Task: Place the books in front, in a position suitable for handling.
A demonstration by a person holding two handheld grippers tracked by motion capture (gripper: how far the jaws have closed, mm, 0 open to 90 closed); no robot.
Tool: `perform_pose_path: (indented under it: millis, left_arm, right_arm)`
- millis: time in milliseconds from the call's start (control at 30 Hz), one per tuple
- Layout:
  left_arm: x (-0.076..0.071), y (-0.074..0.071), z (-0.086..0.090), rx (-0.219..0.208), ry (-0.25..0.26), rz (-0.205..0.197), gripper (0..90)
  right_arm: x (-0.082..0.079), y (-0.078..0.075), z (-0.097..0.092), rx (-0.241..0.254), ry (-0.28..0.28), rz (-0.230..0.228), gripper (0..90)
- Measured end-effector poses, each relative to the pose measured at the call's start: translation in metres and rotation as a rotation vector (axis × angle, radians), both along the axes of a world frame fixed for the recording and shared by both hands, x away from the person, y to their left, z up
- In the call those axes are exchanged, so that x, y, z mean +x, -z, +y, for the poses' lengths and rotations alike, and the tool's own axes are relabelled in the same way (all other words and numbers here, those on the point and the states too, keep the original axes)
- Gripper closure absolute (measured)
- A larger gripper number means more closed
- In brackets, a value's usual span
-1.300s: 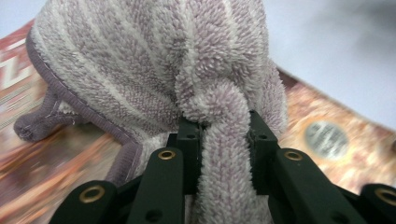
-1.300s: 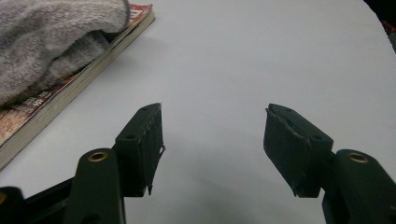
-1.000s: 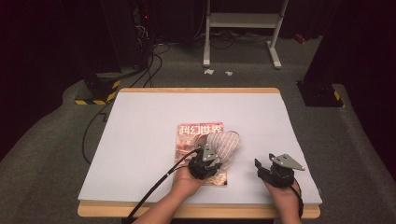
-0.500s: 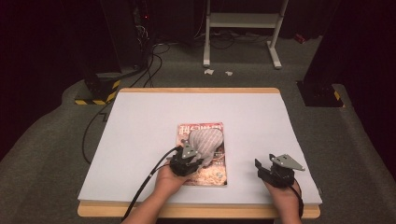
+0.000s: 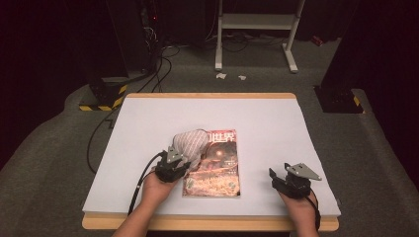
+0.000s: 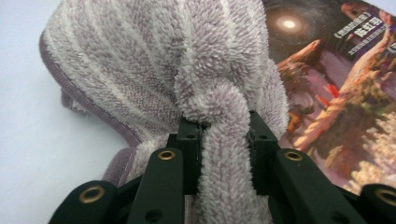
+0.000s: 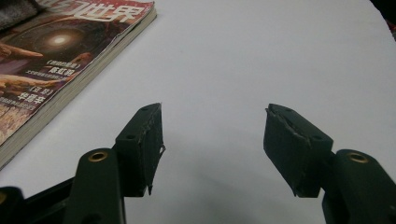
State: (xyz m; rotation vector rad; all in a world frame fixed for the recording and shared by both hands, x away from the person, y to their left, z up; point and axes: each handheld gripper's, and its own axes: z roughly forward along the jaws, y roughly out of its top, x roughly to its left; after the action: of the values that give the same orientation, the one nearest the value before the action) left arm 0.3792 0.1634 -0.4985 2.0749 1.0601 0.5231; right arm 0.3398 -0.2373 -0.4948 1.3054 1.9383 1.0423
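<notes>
Clearly soft and light, the striped towel (image 6: 154, 70) is pinched by a bunched fold in the left gripper (image 6: 223, 140) – limp, half on the magazine (image 5: 220, 165), half on the table (image 5: 276, 123). Nothing is held between the gaping jaws of the right gripper (image 7: 212, 149).

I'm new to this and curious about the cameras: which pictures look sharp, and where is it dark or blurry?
High view: the white table is evenly lit, the room behind nearly black. Left gripper view: the striped towel is crisp, the magazine slightly soft. Right gripper view: soft shadow under the jaws, the magazine's near edge blurred.
</notes>
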Motion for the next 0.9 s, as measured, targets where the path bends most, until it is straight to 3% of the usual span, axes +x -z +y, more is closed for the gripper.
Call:
perform_pose_path:
  millis: [167,467,600,767,900]
  left_arm:
    - [0.001,0.0,-0.022,0.002,0.04,0.001,72.2]
    - [0.0,-0.001,-0.081,-0.002,0.154,0.005,72.2]
    - [-0.002,-0.002,-0.099,-0.012,0.193,-0.002,72.2]
    - [0.007,-0.007,-0.112,-0.024,0.205,-0.008,72.1]
    - [0.023,-0.006,-0.124,-0.011,0.193,-0.004,72.1]
  right_arm:
    - [0.0,0.0,-0.001,0.0,-0.001,-0.002,37.7]
    - [0.0,-0.001,-0.002,0.005,-0.004,-0.003,37.7]
    - [-0.001,-0.001,-0.002,0.009,-0.005,-0.005,37.7]
    - [-0.001,-0.001,-0.003,0.02,-0.002,-0.003,37.7]
    - [0.0,-0.001,-0.003,0.019,-0.006,-0.003,37.7]
